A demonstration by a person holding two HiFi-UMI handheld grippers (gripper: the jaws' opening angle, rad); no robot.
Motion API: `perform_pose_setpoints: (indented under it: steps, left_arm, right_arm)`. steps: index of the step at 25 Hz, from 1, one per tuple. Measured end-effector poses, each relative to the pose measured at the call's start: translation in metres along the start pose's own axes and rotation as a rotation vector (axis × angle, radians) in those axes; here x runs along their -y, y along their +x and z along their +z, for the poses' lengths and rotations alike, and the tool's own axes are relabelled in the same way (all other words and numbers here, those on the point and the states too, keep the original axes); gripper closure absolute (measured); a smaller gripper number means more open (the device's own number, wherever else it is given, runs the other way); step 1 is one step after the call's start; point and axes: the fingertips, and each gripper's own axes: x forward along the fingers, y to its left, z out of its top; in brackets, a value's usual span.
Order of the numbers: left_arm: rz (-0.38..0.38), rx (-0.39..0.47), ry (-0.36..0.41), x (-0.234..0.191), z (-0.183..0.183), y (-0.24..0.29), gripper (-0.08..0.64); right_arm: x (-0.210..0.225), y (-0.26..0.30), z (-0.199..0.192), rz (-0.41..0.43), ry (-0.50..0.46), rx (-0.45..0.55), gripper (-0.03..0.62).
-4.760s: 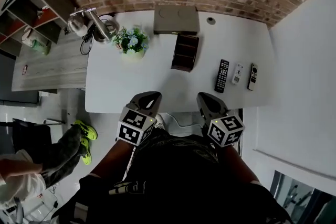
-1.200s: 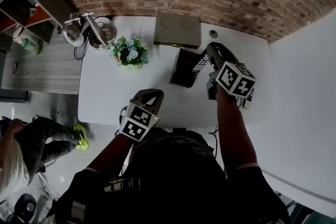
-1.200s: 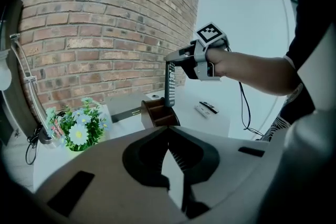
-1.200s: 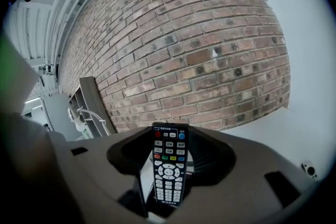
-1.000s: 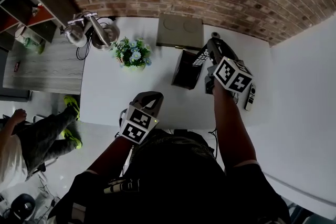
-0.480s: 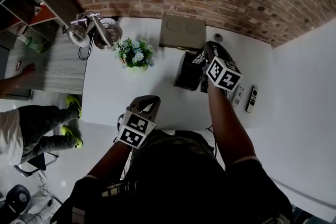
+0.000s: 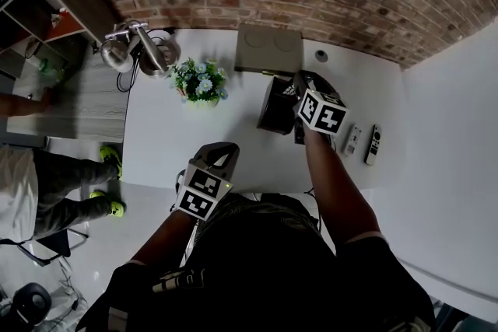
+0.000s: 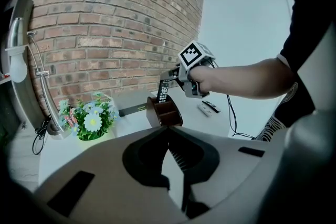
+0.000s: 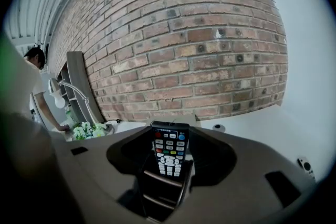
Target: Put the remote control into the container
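My right gripper point(image 7: 296, 86) is shut on a black remote control point(image 9: 169, 150) and holds it upright, buttons toward the camera. The remote's lower end dips into the back of the dark brown container point(image 7: 275, 106) and its top sticks out above the rim. The left gripper view shows the remote point(image 8: 163, 90) standing in the container point(image 8: 165, 112). In the right gripper view the container's compartments point(image 9: 157, 194) lie right under the jaws. My left gripper point(image 7: 221, 147) hangs at the table's near edge, shut and holding nothing, well short of the container.
A white remote point(image 7: 352, 140) and a darker one point(image 7: 374, 144) lie to the right of the container. A flower pot point(image 7: 198, 82), a grey box point(image 7: 269, 49) and a desk lamp point(image 7: 132, 43) stand toward the brick wall. A person point(image 7: 39, 183) stands at the left.
The right gripper has come down and slightly left with the remote, sinking it into the container. The left gripper has stayed put. The person at the left has shifted.
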Motion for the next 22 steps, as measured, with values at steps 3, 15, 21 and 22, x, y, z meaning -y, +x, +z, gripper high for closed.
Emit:
perform_pose_setpoints:
  steps: [3, 15, 21, 22]
  left_arm:
    - [-0.004, 0.004, -0.001, 0.002, 0.0, -0.002, 0.555]
    - [-0.038, 0.027, -0.047, 0.007, 0.002, -0.003, 0.555]
    - [-0.057, 0.072, -0.083, 0.012, 0.022, -0.001, 0.555]
    - [-0.06, 0.077, -0.078, 0.013, 0.025, -0.001, 0.555]
  right_arm:
    - [0.001, 0.0, -0.016, -0.012, -0.009, -0.049, 0.376]
    - [-0.006, -0.027, -0.003, 0.09, -0.04, -0.007, 0.374]
    - [-0.019, -0.09, 0.016, 0.188, -0.062, 0.084, 0.374]
    - [-0.023, -0.102, 0.015, 0.221, -0.053, 0.089, 0.376]
